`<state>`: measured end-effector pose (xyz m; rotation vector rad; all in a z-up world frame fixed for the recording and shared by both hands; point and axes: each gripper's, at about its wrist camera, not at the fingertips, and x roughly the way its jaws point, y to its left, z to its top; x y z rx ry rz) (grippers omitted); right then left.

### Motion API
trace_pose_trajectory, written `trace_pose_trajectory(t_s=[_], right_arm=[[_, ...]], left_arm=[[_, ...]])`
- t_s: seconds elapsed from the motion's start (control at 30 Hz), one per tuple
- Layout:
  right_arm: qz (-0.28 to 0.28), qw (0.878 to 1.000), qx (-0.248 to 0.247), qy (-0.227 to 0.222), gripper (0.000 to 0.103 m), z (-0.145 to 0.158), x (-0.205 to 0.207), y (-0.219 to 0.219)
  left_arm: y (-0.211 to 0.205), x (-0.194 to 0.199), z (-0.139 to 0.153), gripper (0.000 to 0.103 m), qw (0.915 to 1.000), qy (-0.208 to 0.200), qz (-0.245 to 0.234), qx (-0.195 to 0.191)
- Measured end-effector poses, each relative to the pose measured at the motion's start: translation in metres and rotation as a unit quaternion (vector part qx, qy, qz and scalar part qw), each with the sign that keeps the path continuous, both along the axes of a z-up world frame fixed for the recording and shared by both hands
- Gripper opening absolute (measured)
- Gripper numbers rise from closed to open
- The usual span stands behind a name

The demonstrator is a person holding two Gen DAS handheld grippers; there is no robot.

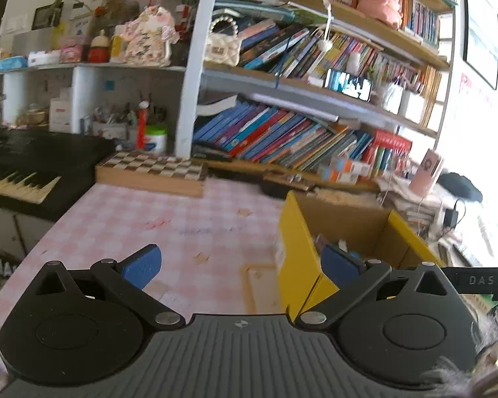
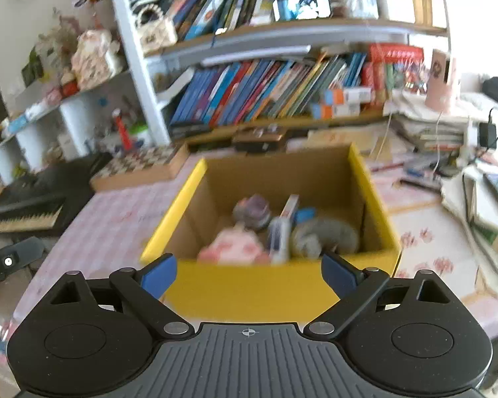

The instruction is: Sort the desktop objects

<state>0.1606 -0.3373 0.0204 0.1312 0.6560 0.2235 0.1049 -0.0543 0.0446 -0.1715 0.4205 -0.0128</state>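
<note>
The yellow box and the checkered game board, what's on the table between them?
Nothing: in the left wrist view, only bare pink checked tablecloth lies between the yellow box and the checkered board.

Home study or kid's room: crammed bookshelf (image 1: 298, 132) at 12 o'clock, keyboard piano (image 1: 23, 172) at 9 o'clock, chessboard box (image 1: 152, 169), pink checked tabletop (image 1: 149, 222), plush toy (image 1: 380, 0) on upper shelf, 1 o'clock.
</note>
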Motion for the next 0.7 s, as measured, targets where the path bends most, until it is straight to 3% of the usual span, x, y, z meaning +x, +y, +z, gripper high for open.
trace_pose_trajectory(t_s=[0.17, 0.4, 0.7], right_arm=[[-0.011, 1.0, -0.005, -0.001, 0.096, -0.002, -0.037, 0.015], [-0.006, 1.0, -0.01, -0.01, 0.096, -0.001, -0.099, 0.04], [-0.003, 0.999, -0.04, -0.025, 0.096, -0.002, -0.147, 0.063]], left_arm=[[0.012, -0.034, -0.007, 0.103, 0.9999, 0.015, 0.0, -0.008], [0.011, -0.086, -0.008, 0.103, 0.9995, 0.029, -0.003, 0.013], [0.019, -0.125, -0.018, 0.103, 0.9983, 0.052, -0.024, -0.008]])
